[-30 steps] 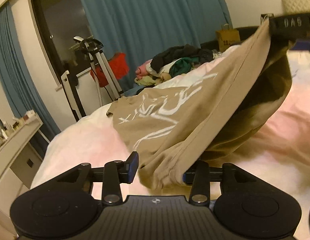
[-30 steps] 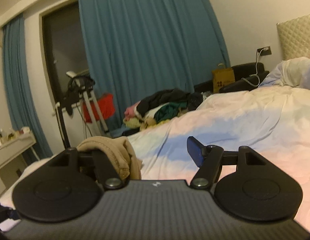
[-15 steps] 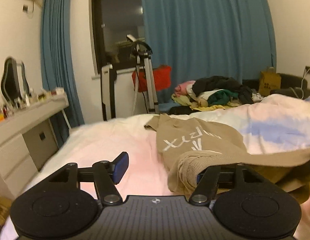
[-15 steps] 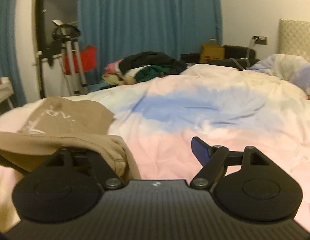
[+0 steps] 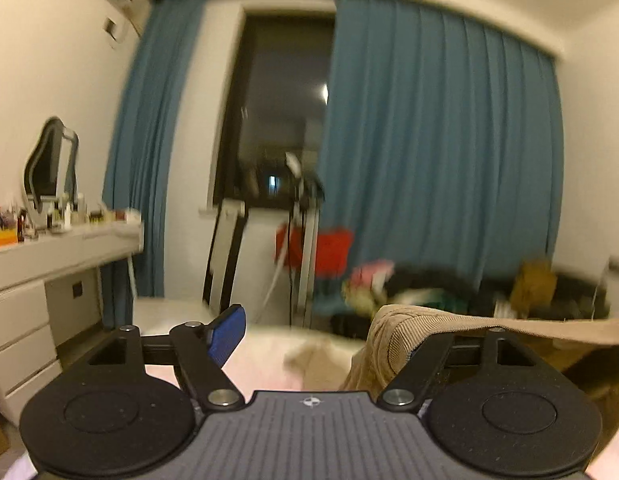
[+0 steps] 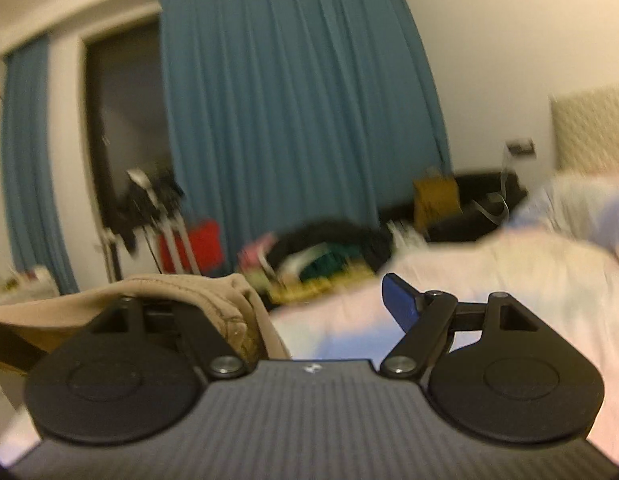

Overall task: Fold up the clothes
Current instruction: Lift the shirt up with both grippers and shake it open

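Now both hand-held grippers raised off bed. Left hand-held gripper jaws just widened, right hand-held gripper wide; tan garment draped over one finger each, unpinched, stretched between. Release looks unfinished.

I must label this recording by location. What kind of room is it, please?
Most likely a home bedroom: a bed with pale bedding, a dressing table with a mirror and small bottles, and blue curtains beside a dark window.
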Tool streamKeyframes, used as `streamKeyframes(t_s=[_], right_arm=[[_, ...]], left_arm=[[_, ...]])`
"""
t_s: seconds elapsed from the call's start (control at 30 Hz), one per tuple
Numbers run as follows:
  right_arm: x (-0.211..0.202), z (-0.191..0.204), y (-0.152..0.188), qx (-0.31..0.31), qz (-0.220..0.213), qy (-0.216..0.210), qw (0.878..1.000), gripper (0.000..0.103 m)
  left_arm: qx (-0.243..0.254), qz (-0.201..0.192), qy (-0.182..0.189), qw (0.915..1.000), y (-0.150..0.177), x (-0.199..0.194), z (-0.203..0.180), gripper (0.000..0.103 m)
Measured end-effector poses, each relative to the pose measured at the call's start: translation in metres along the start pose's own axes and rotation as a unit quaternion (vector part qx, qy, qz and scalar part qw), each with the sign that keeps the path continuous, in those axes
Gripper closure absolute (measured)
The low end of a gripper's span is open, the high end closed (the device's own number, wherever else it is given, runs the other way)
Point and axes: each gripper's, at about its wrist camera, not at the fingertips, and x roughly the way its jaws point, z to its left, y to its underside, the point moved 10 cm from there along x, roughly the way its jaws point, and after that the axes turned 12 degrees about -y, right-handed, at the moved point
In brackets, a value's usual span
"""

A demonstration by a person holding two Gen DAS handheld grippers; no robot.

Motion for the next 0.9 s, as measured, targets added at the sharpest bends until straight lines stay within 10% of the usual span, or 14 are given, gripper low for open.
streamKeyframes(t_s=[0.53,0.9], right_arm=[[-0.140,0.083,-0.277,-0.024,-0.150,-0.121,0.981,0.026],[-0.120,0.061,-0.319,-0.069,-0.127,-0.084,0.986,0.023]], left_arm=[[-0.108,-0.163,0.059,0.9789,-0.279,-0.142,0.027,0.025],[-0.063,-0.119,0.096,0.9863,-0.295,-0.129,-0.024,0.024]])
